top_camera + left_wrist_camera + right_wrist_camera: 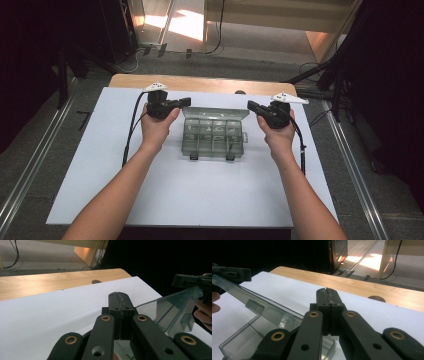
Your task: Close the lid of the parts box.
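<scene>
In the high view, a white board is laid over a wooden table. Near the middle of the board sits a clear plastic box, divided into compartments, with its lid raised at the far side. The left gripper is held in the left hand just beside the lid's left corner, pointing inward. The right gripper is held in the right hand just beside the lid's right corner, also pointing inward. Whether either gripper touches the lid cannot be told from here. A black cable trails from the left gripper across the board.

In the left gripper view, the left gripper is seen with its two black jaws pressed flat together and nothing between them. The lid is seen to the right, tilted, with the right gripper at its far upper corner. The board and the table lie beyond.

In the right gripper view, the right gripper is likewise clenched, jaws meeting with nothing held. The box lies at lower left, its lid sloping up to the left gripper at the far corner.
</scene>
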A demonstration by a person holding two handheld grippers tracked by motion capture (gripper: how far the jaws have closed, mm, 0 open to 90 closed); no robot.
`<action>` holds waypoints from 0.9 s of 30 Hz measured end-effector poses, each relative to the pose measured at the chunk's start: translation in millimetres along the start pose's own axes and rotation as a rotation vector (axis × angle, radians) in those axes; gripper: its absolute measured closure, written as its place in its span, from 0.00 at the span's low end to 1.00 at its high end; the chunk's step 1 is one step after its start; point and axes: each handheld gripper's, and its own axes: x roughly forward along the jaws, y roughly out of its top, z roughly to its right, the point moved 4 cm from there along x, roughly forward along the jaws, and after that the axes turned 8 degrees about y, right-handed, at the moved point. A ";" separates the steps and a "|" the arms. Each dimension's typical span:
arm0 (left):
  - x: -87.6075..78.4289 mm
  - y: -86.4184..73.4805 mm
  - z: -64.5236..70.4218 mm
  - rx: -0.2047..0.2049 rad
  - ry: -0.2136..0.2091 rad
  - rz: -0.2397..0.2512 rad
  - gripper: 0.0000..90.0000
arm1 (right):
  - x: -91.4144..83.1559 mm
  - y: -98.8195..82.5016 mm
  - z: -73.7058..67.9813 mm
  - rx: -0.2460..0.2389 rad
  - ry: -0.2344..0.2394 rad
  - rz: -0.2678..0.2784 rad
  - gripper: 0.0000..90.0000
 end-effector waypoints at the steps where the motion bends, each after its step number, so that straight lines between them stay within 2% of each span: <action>1: -0.5 -0.4 1.0 0.003 0.002 0.002 1.00 | -0.4 0.2 -1.8 -0.004 0.003 0.000 1.00; 13: -12.3 -8.4 10.1 0.037 -0.011 0.012 1.00 | -5.8 -4.7 -18.9 -0.043 0.020 -0.004 1.00; 16: -15.2 -10.9 13.8 0.049 -0.002 0.020 1.00 | -6.6 -7.6 -21.9 -0.047 0.024 -0.006 1.00; 22: -19.5 -16.4 21.5 0.061 -0.013 0.027 1.00 | -10.9 -13.7 -33.7 -0.115 -0.029 -0.016 1.00; 27: -23.1 -23.5 27.2 0.068 -0.011 0.039 1.00 | -16.3 -18.9 -41.4 -0.108 -0.023 -0.009 1.00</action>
